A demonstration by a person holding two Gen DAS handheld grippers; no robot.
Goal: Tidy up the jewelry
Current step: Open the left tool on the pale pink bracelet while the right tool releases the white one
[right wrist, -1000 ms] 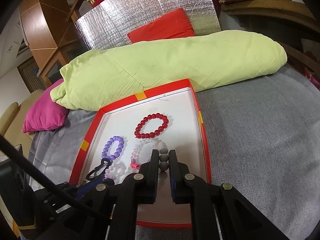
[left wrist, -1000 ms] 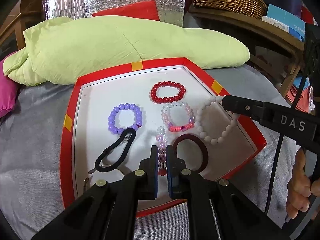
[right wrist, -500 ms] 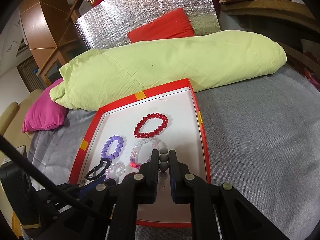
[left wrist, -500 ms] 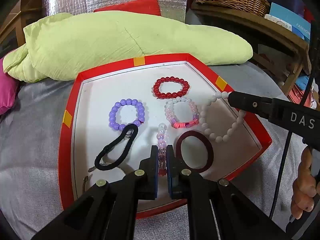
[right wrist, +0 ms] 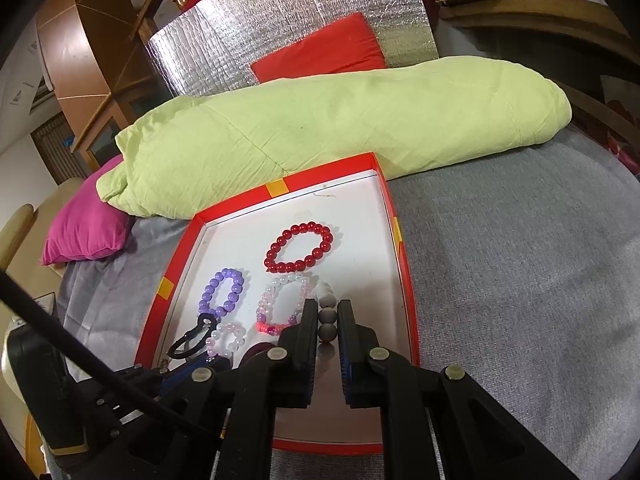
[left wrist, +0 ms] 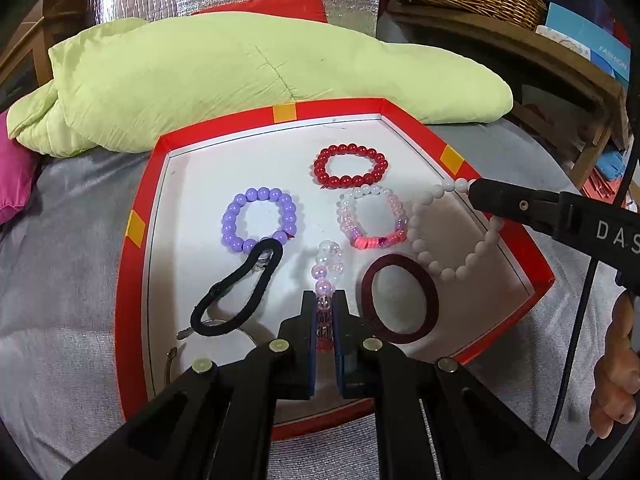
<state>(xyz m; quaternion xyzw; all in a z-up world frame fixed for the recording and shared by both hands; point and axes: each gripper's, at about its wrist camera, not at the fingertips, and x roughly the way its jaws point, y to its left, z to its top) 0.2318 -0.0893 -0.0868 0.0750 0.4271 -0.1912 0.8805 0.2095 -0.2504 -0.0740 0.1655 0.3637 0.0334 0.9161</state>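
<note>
Little has shifted since the earlier frames: the left wrist view has only eased slightly, and both grips look unchanged.

From the left wrist, the left gripper [left wrist: 324, 320] pinches a clear-and-pink beaded bracelet [left wrist: 327, 270], which stretches straight ahead over the red tray [left wrist: 136, 240]. The white beaded bracelet [left wrist: 452, 236], pinched at its far edge by the right gripper [left wrist: 474, 192], lies to the right over the tray's rim, so the right hand is nearer it. A thin metal piece under the black hair tie [left wrist: 236, 288] is hard to make out.

From the right wrist, the right gripper [right wrist: 327, 322] clamps those white beads [right wrist: 326, 314]; the rest of the loop is hidden behind the jaws.
</note>
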